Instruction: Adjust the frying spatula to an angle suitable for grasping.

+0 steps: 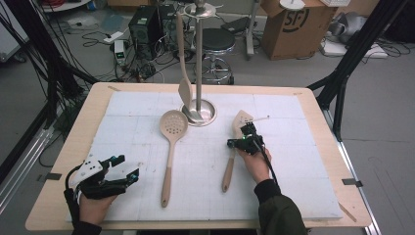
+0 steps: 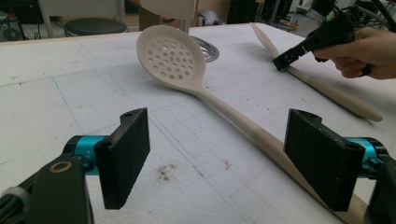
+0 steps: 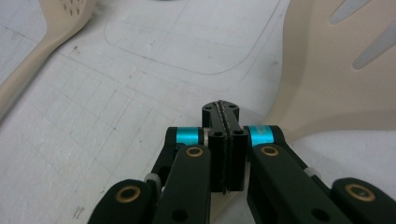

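Note:
A beige skimmer spoon (image 1: 170, 156) lies lengthwise on the white foam board (image 1: 293, 161), bowl toward the far side. To its right lies a beige slotted spatula (image 1: 228, 171). My right gripper (image 1: 242, 140) is shut, its tip down at the spatula's neck. In the right gripper view its pads (image 3: 221, 109) meet with nothing between them, beside the spatula's blade (image 3: 327, 70). My left gripper (image 1: 128, 166) is open at the near left. In the left gripper view its jaws (image 2: 222, 156) stand wide apart just left of the skimmer's handle (image 2: 252, 133); the right gripper (image 2: 285, 60) touches the spatula (image 2: 327, 91).
A metal utensil stand (image 1: 199, 113) rises at the back middle of the board, with a beige utensil (image 1: 184, 90) hanging from its top ring. Beyond the table are a stool (image 1: 218, 41), a cardboard box (image 1: 293, 24), cables and black frame legs (image 1: 342, 73).

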The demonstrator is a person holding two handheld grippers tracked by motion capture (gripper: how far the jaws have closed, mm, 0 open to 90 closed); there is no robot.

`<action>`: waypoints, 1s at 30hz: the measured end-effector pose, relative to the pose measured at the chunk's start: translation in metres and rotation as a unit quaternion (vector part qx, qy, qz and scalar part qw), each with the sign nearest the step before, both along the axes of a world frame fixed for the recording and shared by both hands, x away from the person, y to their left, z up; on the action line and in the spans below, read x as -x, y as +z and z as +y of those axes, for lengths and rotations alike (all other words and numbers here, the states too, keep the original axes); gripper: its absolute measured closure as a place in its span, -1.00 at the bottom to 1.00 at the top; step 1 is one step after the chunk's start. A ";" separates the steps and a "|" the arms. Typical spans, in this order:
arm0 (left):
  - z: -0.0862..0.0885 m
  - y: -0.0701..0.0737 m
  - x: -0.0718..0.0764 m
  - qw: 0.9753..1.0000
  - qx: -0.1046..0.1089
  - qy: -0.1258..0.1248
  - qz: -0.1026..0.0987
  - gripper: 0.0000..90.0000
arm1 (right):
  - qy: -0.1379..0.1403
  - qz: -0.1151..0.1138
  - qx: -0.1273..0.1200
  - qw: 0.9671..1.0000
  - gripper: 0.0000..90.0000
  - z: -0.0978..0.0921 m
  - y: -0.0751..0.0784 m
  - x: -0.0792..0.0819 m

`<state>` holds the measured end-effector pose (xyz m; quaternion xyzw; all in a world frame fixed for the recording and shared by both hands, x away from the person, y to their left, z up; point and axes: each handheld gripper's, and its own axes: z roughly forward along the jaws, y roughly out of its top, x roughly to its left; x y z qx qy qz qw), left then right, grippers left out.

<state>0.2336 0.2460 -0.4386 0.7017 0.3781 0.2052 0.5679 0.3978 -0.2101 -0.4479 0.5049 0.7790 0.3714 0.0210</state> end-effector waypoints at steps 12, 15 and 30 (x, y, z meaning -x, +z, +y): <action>0.008 -0.001 0.005 1.000 0.002 0.005 0.000 -0.48 | -0.003 0.001 -0.020 1.000 1.00 -0.003 -0.002 0.000; 0.005 -0.001 0.003 1.000 0.002 0.001 -0.001 -0.48 | -0.003 -0.001 -0.054 0.999 1.00 -0.010 -0.002 0.002; 0.007 0.002 0.011 1.000 -0.001 0.008 -0.005 -0.48 | 0.028 0.003 -0.057 0.998 1.00 -0.048 0.001 0.049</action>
